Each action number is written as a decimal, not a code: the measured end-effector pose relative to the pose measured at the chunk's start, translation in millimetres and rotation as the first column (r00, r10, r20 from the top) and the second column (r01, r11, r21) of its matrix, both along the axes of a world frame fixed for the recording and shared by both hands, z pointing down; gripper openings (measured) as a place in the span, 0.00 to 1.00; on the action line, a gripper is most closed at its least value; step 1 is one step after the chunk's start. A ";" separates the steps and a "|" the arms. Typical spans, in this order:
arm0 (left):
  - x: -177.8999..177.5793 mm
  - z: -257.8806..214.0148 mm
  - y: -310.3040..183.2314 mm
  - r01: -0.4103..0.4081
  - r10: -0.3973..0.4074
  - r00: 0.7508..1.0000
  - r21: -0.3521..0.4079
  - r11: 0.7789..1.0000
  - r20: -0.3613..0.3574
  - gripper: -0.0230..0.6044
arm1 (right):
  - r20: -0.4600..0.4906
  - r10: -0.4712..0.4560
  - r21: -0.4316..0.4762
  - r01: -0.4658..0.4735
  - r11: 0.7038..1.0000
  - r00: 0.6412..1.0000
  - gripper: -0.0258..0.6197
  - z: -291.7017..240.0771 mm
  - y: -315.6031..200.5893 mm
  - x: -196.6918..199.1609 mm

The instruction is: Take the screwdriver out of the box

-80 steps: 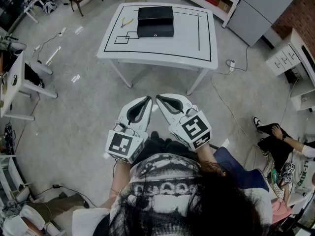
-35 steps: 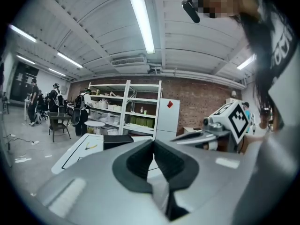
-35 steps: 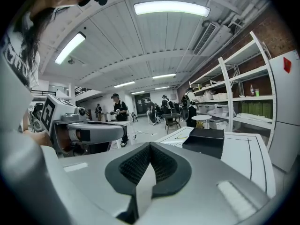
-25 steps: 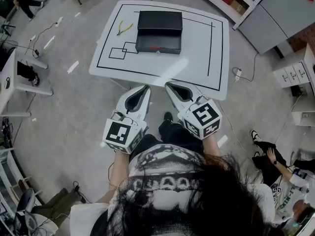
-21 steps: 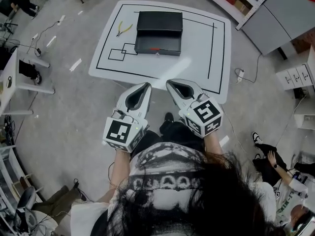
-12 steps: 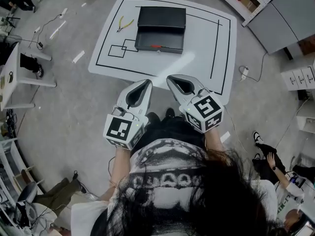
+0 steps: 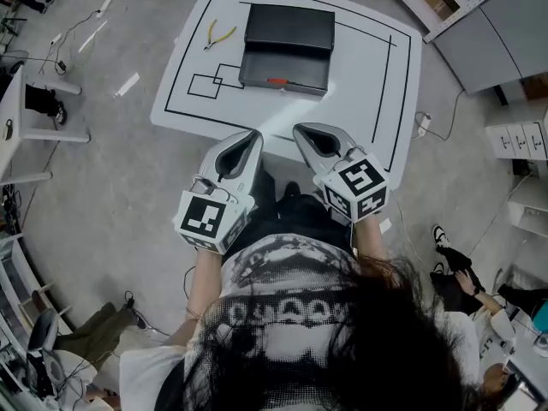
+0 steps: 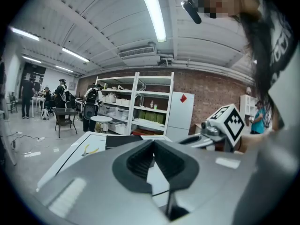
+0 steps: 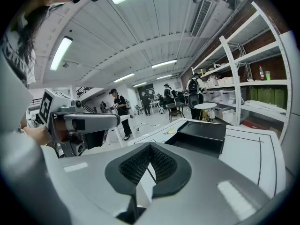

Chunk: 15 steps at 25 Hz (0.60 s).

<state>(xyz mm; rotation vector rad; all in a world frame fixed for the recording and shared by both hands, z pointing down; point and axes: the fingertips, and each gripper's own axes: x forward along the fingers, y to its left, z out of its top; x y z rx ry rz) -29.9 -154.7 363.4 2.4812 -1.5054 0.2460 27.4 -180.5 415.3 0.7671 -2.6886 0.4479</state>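
An open black box (image 7: 287, 48) stands on the white table (image 7: 360, 101), its lid raised at the far side. In its tray lies a thin red-orange piece (image 7: 276, 81), seemingly the screwdriver's handle. My left gripper (image 7: 255, 134) and right gripper (image 7: 299, 129) hover side by side at the table's near edge, short of the box. Both are shut and hold nothing. The left gripper view has that gripper (image 8: 153, 143) pointing at the box (image 8: 124, 140). From the right gripper (image 9: 150, 147), the box (image 9: 201, 135) lies ahead to the right.
Yellow pliers (image 7: 221, 34) lie on the table left of the box. Black lines mark the tabletop. A white desk (image 7: 34, 114) stands at the left, a grey cabinet (image 7: 497, 24) and shelves at the right. Cables cross the floor, and a person (image 7: 458, 276) sits at the lower right.
The table and box have drawn nearer. Both grippers have moved forward from above the floor to the table's near edge, still shut and side by side.
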 end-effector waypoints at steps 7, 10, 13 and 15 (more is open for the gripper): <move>-31.4 -8.1 -47.3 -0.060 0.061 0.998 0.017 0.998 -0.006 0.04 | -0.051 0.025 -0.027 -0.026 0.999 0.998 0.04 20.8 -55.9 -24.7; -46.1 -10.7 -66.3 -0.083 0.083 0.997 0.024 0.996 -0.005 0.04 | -0.107 0.018 -0.021 -0.020 1.000 0.994 0.04 33.2 -83.7 -33.9; -61.6 -11.8 -83.0 -0.093 0.093 0.996 0.027 0.995 -0.007 0.04 | -0.166 -0.009 -0.020 0.006 1.000 0.986 0.05 47.2 -110.3 -42.0; -70.3 -11.8 -92.0 -0.098 0.099 0.995 0.028 0.995 -0.007 0.04 | -0.207 -0.047 -0.028 0.042 0.999 0.977 0.06 58.5 -125.5 -46.9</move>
